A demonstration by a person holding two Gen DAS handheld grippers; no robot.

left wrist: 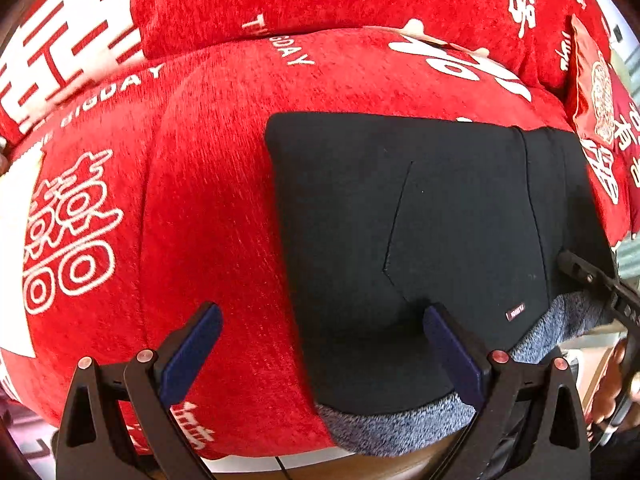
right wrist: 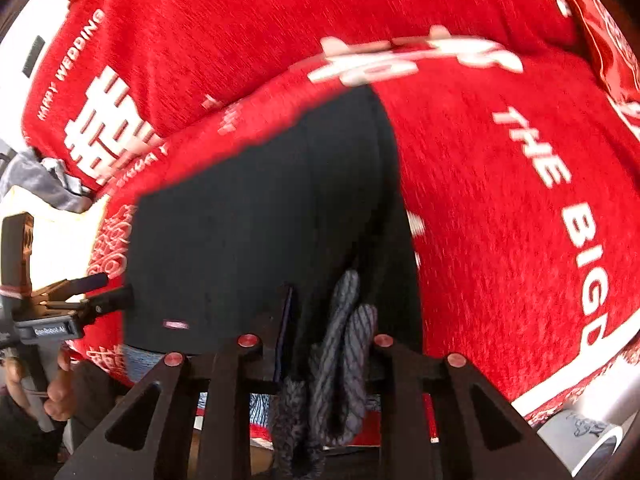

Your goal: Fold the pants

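Observation:
Black pants (left wrist: 420,220) lie folded on a red sofa cover (left wrist: 208,200), with their grey fleecy lining (left wrist: 400,428) showing along the near edge. My left gripper (left wrist: 324,356) hangs open over the pants' near left corner, one blue pad (left wrist: 452,356) over the black cloth and the other over the red cover. In the right wrist view my right gripper (right wrist: 328,332) is shut on a bunched fold of the pants (right wrist: 248,232) and lining (right wrist: 344,320) at their near right edge. The left gripper (right wrist: 80,296) shows at that view's left, with a hand (right wrist: 60,392) holding it.
The red cover carries white characters and lettering, and the sofa's back cushions (left wrist: 280,0) rise behind the pants. A red patterned cushion (left wrist: 600,92) lies at the right. A grey garment (right wrist: 40,172) sits at the far left. The seat's front edge is close below both grippers.

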